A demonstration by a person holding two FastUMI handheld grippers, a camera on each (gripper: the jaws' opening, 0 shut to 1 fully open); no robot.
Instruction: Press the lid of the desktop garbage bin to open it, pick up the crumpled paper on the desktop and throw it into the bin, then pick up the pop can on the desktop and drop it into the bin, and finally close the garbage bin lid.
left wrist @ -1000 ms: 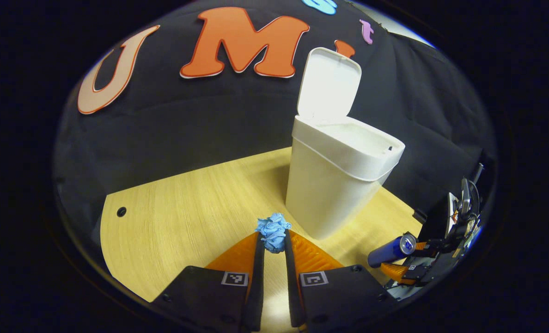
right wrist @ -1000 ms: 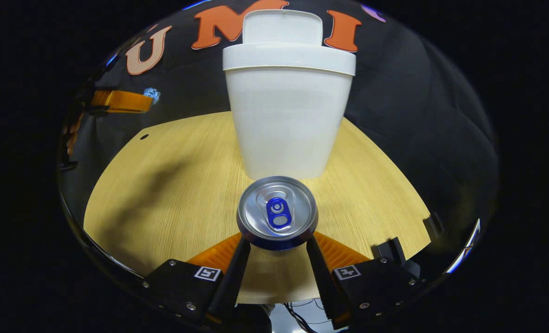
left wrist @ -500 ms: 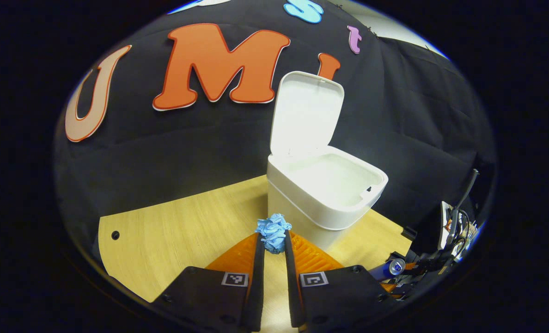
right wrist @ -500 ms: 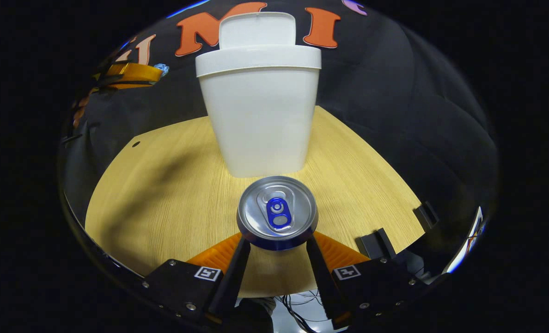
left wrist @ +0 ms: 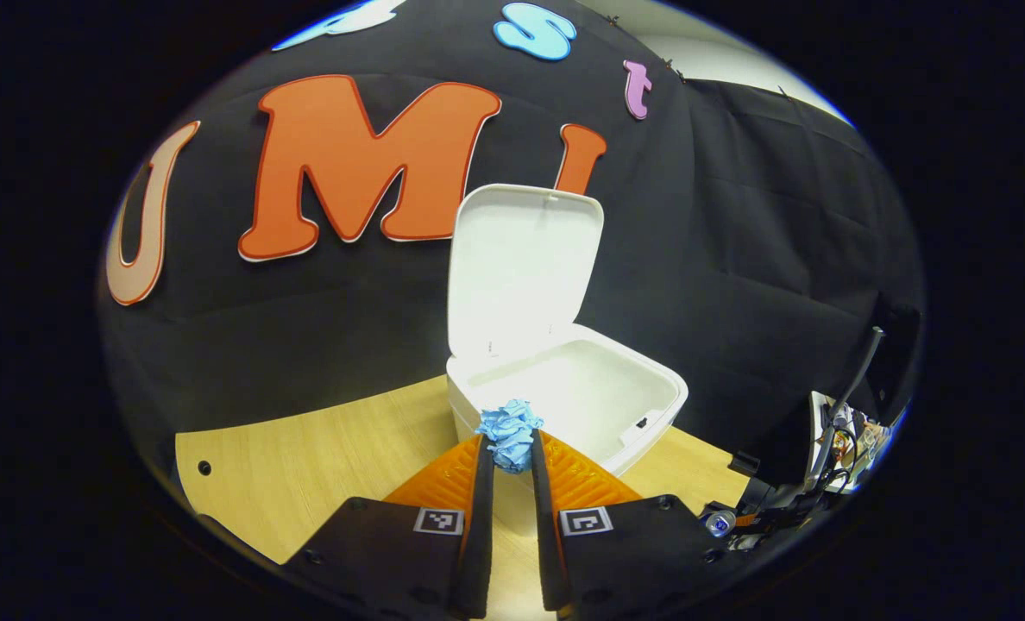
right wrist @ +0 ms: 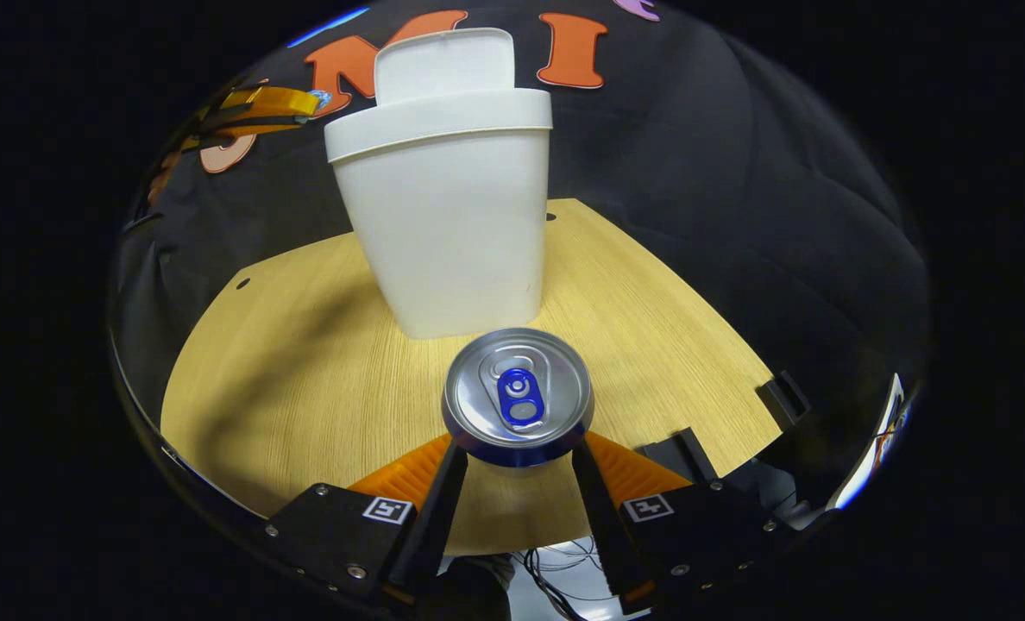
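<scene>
Two grippers, each loaded. Left gripper [left wrist: 510, 453] is closed narrow on the crumpled paper [left wrist: 509, 429], one blue wad pinched at the fingertips. It is held high, at the near rim of the bin [left wrist: 564, 405] and above its open mouth. Judged reason: the drop needs the wad over the opening, clear of the rim, before the fingers part.

Right gripper [right wrist: 517, 453] is clamped on the pop can [right wrist: 518, 397], one can, gripped by its sides with the top and pull tab facing the camera. It is low, in front of the bin and apart from its front wall, over the desktop [right wrist: 305, 379]. Judged reason: it waits its turn, out of the way, since the paper goes in first.

Lid [left wrist: 521, 267]: one, standing upright at the bin's back edge, so the mouth is fully open.

Count: one bin, one lid, one paper wad, one can, two grippers.

Seen from the right gripper view, the left gripper is up beside the bin's rim, on its left.

Paper not yet released; lid still to close.
</scene>
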